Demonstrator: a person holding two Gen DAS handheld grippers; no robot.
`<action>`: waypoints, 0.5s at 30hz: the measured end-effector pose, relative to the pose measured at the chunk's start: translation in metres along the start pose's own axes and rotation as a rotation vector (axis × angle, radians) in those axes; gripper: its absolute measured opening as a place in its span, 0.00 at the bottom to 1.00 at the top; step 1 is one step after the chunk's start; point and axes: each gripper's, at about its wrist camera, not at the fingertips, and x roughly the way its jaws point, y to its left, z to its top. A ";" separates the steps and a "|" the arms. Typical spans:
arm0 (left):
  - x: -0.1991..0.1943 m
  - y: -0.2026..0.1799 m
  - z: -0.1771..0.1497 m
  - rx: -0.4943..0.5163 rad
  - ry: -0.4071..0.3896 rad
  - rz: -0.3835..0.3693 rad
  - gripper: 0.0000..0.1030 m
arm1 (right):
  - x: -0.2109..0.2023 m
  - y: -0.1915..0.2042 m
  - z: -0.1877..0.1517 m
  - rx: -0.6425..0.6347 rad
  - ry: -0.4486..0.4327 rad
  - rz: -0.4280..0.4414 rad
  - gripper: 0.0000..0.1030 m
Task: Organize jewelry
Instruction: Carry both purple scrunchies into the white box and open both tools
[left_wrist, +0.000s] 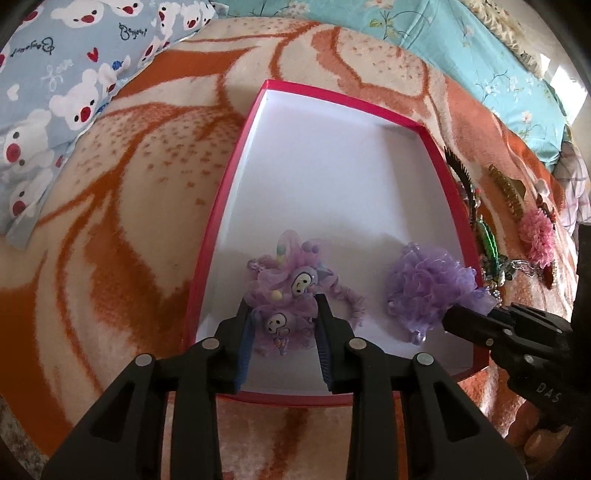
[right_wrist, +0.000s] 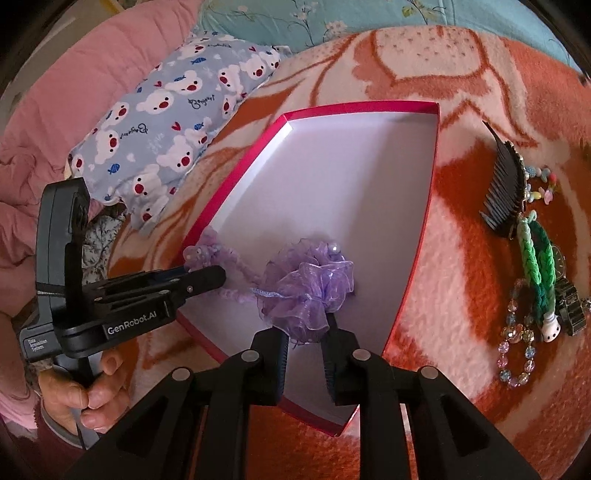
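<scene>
Jewelry box (left_wrist: 236, 155), shallow with red rim and white floor, lay open on the orange-patterned blanket (left_wrist: 110, 221) of the bed. Two hair ties lay inside at its near end: a lilac one with cartoon-face charms (left_wrist: 291, 286) and a plain purple organza scrunchie (left_wrist: 424, 280). Left hand-held gripper (left_wrist: 284, 317) was narrowly parted, its pads flanking the charm tie; contact could not be judged. Right hand-held gripper (right_wrist: 304, 334) was narrowly parted about the scrunchie's (right_wrist: 310, 291) lower frills. Both pointed steeply down into the box. A bare hand (right_wrist: 79, 387) gripped the left handle. Comb (right_wrist: 504, 184), green braid (right_wrist: 537, 269) and bead bracelet (right_wrist: 515, 354) lay on the blanket beside the box.
</scene>
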 end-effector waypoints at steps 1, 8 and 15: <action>0.000 0.000 0.000 0.001 0.000 0.004 0.31 | -0.001 0.000 0.000 -0.001 -0.002 -0.001 0.18; -0.005 0.003 0.000 0.002 0.000 0.007 0.51 | -0.003 0.003 -0.001 -0.012 -0.005 -0.006 0.49; -0.024 -0.006 -0.004 0.038 -0.042 0.035 0.68 | -0.020 0.008 -0.003 -0.033 -0.036 -0.001 0.63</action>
